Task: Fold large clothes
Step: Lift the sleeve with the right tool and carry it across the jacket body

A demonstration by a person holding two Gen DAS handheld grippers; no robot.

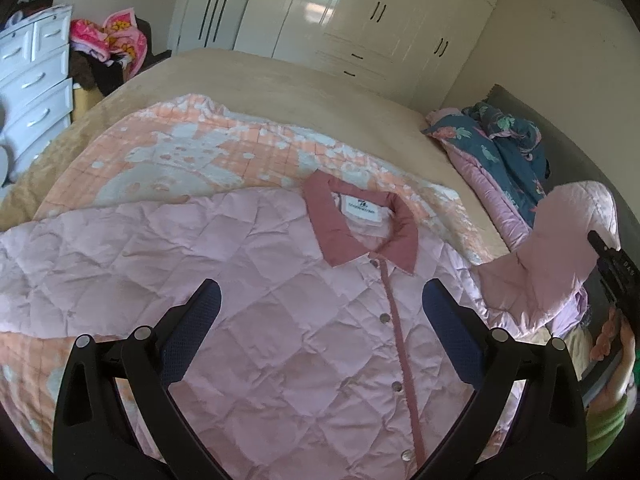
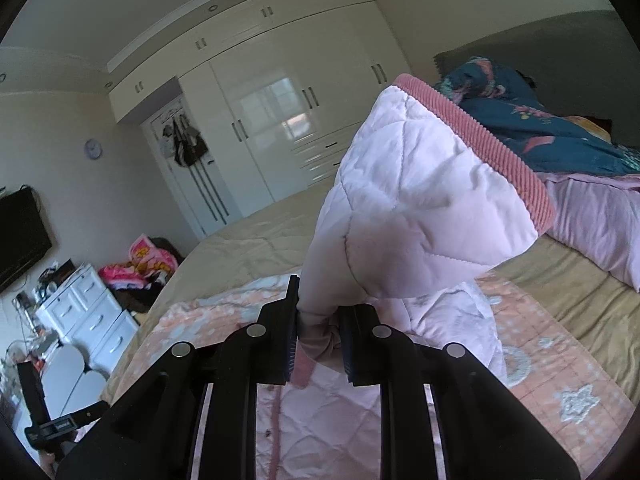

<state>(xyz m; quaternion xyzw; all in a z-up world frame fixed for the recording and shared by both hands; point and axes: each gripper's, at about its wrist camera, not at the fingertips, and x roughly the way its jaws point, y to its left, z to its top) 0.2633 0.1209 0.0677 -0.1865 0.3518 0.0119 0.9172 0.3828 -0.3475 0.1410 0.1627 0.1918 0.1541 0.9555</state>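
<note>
L gripper (image 1: 320, 312): my fingers spread wide, holding nothing, above jacket front.
R gripper (image 2: 318, 344): my fingers pinch the sleeve (image 2: 420, 200), lifted w/ cuff up.
Jacket (image 1: 260, 300): pink quilted, flat on peach blanket (image 1: 180, 152) on bed (image 1: 320, 92).

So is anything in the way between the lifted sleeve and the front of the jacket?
Nothing visible. The right gripper holds the sleeve up, and the jacket front lies bare, with the open left gripper hovering above it.
</note>
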